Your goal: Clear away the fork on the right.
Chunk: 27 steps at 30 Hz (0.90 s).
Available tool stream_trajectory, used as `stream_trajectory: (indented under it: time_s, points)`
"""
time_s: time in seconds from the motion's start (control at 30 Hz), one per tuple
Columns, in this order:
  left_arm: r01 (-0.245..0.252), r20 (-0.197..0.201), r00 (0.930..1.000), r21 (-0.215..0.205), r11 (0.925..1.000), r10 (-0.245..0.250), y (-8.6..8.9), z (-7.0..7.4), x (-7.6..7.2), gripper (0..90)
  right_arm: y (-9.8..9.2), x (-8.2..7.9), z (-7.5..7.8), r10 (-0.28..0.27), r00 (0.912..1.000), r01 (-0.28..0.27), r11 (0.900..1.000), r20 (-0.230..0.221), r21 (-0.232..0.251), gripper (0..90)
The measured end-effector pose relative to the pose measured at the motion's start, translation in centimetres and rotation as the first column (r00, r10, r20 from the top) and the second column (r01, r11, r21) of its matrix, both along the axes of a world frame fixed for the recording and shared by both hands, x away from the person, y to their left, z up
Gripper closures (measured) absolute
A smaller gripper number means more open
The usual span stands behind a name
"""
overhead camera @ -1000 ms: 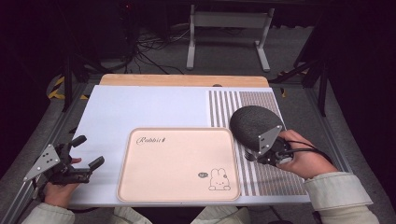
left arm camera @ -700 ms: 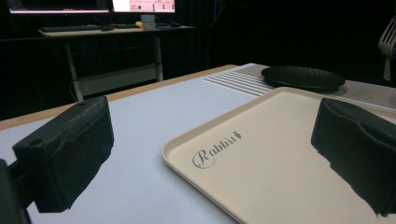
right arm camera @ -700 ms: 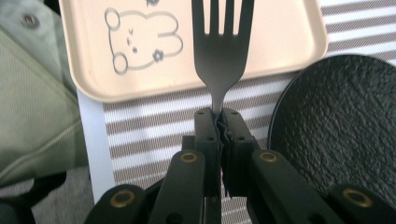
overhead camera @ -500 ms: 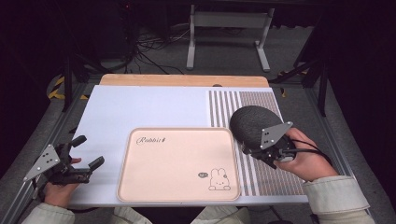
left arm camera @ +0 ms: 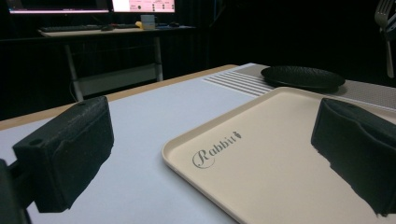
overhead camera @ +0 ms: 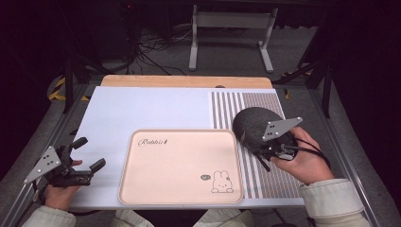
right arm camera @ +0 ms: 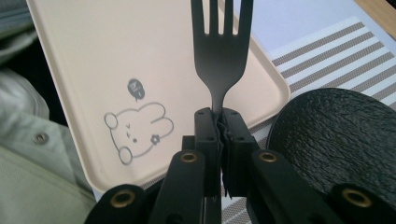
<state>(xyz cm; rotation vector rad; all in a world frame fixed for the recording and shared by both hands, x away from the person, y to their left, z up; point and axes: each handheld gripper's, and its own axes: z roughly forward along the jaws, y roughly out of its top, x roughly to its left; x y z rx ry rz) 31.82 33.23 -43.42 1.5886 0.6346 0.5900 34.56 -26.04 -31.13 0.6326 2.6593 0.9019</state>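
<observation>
A black fork (right arm camera: 219, 46) stands tines up in my right gripper (right arm camera: 219, 123), whose jaws are shut on its handle. In the high view the right gripper (overhead camera: 270, 152) hovers at the near right edge of a black textured plate (overhead camera: 253, 124), which lies on the striped mat. A beige tray (overhead camera: 179, 165) with a rabbit drawing lies in the middle, bare. My left gripper (overhead camera: 90, 152) rests at the table's front left, open with nothing between its jaws (left arm camera: 210, 149). From there the tray (left arm camera: 280, 154) and the plate (left arm camera: 301, 77) lie ahead.
A grey-striped mat (overhead camera: 255, 101) covers the table's right part and a pale blue mat (overhead camera: 142, 111) the left. A wooden edge (overhead camera: 184, 81) runs along the back. A metal stand (overhead camera: 231, 28) and cables lie on the floor beyond.
My right gripper has risen a little with the fork and drifted slightly right over the plate's near edge. The left gripper has stayed put.
</observation>
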Motion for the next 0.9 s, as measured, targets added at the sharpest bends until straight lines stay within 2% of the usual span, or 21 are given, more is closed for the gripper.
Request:
stream_trajectory:
  time_s: [0.2,0.27,0.37,0.43,0.53,0.67,0.9]
  points:
    - [0.001,0.0,1.0,0.0,1.0,-0.001,0.0,0.0,0.0,0.0,0.9,0.0,0.2,-0.083,0.9961,0.085,0.994,-0.029,0.07,87.3]
    - [0.001,0.0,1.0,0.0,1.0,-0.001,0.0,0.0,0.0,0.0,1.3,-0.1,0.3,-0.1,0.9945,0.102,0.992,-0.032,0.07,87.3]
    - [0.001,0.0,1.0,0.0,1.0,-0.001,0.0,0.0,0.0,0.0,2.1,-0.2,0.4,-0.125,0.9903,0.13,0.989,-0.059,0.072,87.4]
    - [0.002,0.0,1.0,0.0,1.0,-0.002,0.0,0.0,0.0,0.0,2.8,-0.1,0.4,-0.157,0.9839,0.163,0.984,-0.085,0.076,87.3]
    - [0.002,0.0,1.0,0.0,1.0,-0.002,0.0,0.0,0.0,0.0,3.6,-0.1,0.4,-0.184,0.9777,0.193,0.977,-0.101,0.088,87.3]
    - [0.001,0.001,1.0,-0.001,1.0,-0.001,0.0,0.0,0.0,0.1,4.7,0.0,0.3,-0.222,0.9679,0.232,0.97,-0.117,0.077,87.3]
    - [0.001,0.001,1.0,-0.001,1.0,-0.001,0.0,0.0,0.0,0.0,6.4,-0.1,0.2,-0.29,0.9429,0.305,0.95,-0.164,0.072,87.3]
